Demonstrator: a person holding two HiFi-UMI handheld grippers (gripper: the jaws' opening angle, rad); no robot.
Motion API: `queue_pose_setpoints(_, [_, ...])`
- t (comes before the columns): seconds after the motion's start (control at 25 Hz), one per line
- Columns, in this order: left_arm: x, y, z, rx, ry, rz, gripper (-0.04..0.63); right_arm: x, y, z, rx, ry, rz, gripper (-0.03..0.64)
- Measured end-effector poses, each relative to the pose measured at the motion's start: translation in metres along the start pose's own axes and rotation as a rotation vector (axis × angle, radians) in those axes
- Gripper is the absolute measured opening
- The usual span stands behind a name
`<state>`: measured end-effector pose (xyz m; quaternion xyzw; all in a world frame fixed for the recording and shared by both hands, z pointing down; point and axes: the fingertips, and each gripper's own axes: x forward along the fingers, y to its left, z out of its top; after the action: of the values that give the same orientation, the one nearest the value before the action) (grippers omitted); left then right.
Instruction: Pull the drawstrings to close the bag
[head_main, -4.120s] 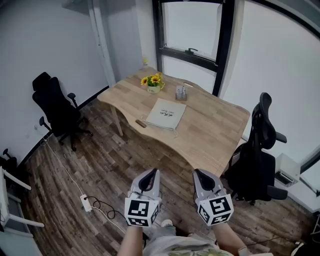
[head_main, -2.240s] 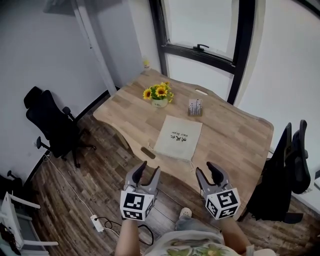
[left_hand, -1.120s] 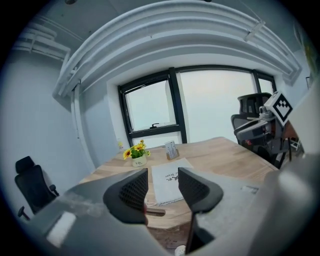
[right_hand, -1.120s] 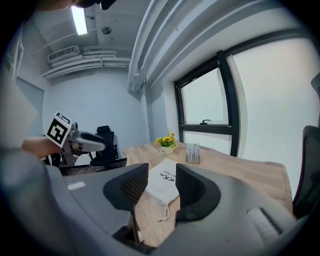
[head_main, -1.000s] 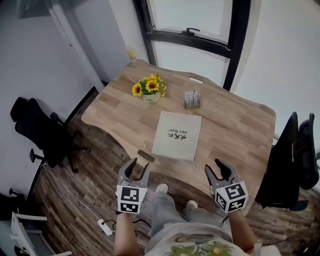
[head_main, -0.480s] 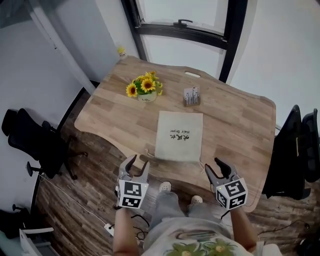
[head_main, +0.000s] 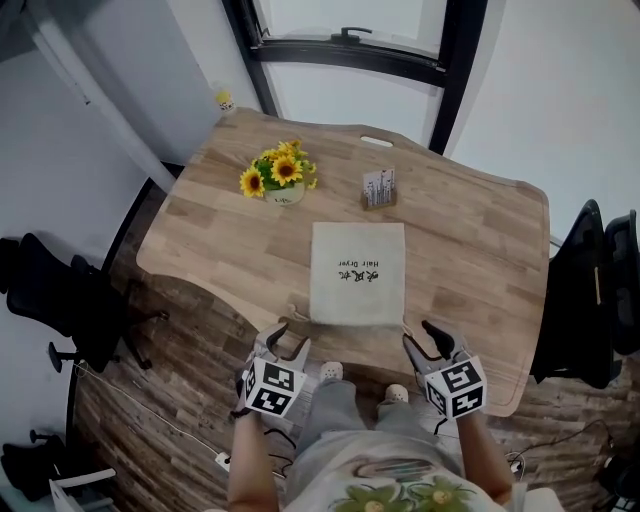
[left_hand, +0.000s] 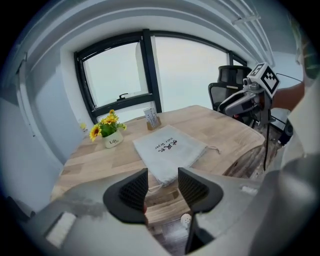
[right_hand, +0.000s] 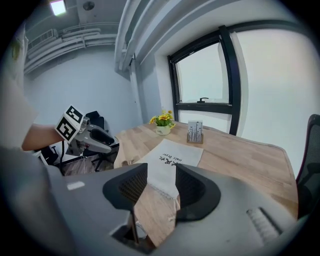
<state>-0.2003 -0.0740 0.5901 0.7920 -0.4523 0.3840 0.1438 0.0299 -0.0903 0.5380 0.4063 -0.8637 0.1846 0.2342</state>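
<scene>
A flat beige drawstring bag (head_main: 357, 272) with dark print lies on the wooden table (head_main: 470, 250), its mouth toward the near edge. One thin drawstring (head_main: 294, 309) trails off its near left corner, and another (head_main: 405, 329) off the near right. My left gripper (head_main: 287, 340) hovers open just short of the table edge, below the bag's left corner. My right gripper (head_main: 422, 337) is below the right corner, and its jaws are opening with nothing between them. The bag (left_hand: 167, 148) lies ahead of the left gripper (left_hand: 162, 187), and the bag (right_hand: 170, 162) ahead of the right gripper (right_hand: 161, 185).
A pot of sunflowers (head_main: 280, 180) and a small card holder (head_main: 378, 190) stand behind the bag. Black office chairs are at the right (head_main: 600, 290) and left (head_main: 50, 300). A window (head_main: 350, 40) is beyond the table. The person's legs and shoes (head_main: 330, 372) are under the near edge.
The view has closed in until it looks down over the table. Both grippers came up to the near table edge, each below a bag corner.
</scene>
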Motion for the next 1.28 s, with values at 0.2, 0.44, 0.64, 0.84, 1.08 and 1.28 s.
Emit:
queue_pose_setpoints(0.2, [0.018, 0.004, -0.012, 0.076, 0.056, -0.017, 0.185, 0.008, -0.007, -0.007, 0.023, 0.018, -0.017, 0.184])
queue_pose_setpoints(0.44, [0.043, -0.006, -0.036, 0.132, 0.158, -0.116, 0.185, 0.022, 0.003, -0.031, 0.038, 0.113, 0.042, 0.198])
queue_pose_setpoints(0.64, [0.058, -0.007, -0.046, 0.145, 0.204, -0.162, 0.185, 0.034, 0.008, -0.053, 0.04, 0.193, 0.067, 0.215])
queue_pose_setpoints(0.84, [0.068, -0.003, -0.047, 0.143, 0.219, -0.201, 0.185, 0.048, 0.0, -0.076, 0.058, 0.262, 0.033, 0.218])
queue_pose_setpoints(1.08, [0.079, -0.001, -0.052, 0.171, 0.241, -0.241, 0.185, 0.067, -0.009, -0.104, 0.079, 0.337, 0.006, 0.216])
queue_pose_setpoints(1.28, [0.085, -0.001, -0.057, 0.205, 0.263, -0.274, 0.185, 0.082, -0.015, -0.124, 0.092, 0.406, 0.012, 0.219])
